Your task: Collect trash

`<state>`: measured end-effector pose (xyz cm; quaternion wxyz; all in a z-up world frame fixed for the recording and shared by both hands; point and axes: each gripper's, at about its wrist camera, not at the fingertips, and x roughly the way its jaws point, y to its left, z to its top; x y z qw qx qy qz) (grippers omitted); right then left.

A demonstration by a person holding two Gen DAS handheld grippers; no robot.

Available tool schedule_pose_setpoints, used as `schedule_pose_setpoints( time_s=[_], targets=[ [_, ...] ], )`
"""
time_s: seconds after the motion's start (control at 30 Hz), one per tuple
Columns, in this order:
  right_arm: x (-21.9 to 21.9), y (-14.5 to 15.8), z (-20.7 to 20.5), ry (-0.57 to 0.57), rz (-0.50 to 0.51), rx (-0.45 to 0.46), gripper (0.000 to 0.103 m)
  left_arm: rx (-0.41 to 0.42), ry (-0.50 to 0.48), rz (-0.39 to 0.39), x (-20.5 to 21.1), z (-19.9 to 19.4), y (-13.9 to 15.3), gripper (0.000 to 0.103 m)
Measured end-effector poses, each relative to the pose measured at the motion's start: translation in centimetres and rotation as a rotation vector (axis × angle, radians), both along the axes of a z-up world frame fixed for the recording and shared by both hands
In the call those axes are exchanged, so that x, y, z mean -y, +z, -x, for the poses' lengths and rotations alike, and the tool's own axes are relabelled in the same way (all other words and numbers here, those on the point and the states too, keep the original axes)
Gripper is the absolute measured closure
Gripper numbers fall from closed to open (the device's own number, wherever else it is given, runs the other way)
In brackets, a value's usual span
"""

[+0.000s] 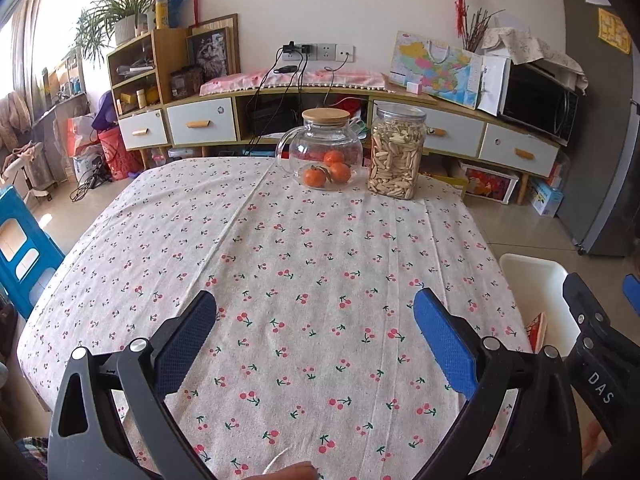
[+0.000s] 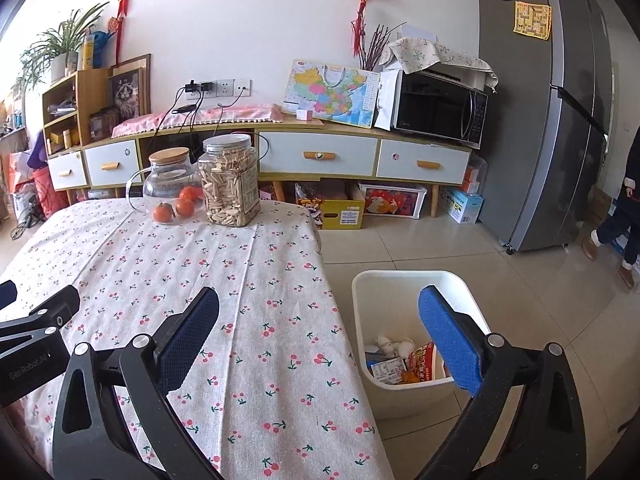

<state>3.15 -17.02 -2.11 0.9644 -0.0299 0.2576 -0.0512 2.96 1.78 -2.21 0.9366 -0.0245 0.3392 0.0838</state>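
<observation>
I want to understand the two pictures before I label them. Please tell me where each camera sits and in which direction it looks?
Left wrist: sits on the left gripper, above the near table edge, facing across the tablecloth to the sideboard; its open fingers, a fingertip below and the right gripper at right show.
Right wrist: sits on the right gripper, over the table's right edge, facing the white bin holding trash; the left gripper's fingers show at left.
Shared: glass teapot, seed jar, bin.

I read "DAS" in white on the black body of the right hand-held gripper (image 1: 600, 320). "GenRobot.AI" is printed on the left hand-held gripper (image 2: 24, 308). Packaging print is too small to read.
</observation>
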Motion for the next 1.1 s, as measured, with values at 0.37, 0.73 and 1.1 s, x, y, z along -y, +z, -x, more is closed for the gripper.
schedule_pose_setpoints(
  time_s=[0.37,0.73,1.1],
  targets=[
    [-0.6,-0.7,-0.7,0.021,0.032,0.001,0.007,-0.032,0.016,0.001,0.1,-0.8,-0.8,0.007],
    [-0.3,-1.1,-1.5,0.009,0.024,-0.015,0.007,-0.037,0.024,-0.003,0.3,-1.2,-1.1,0.007],
    [-0.4,-1.4,-1.9,0.008,0.030,-0.046,0.007,-0.058,0.032,0.007,0.0,-1.4,-1.6,0.007]
  ],
)
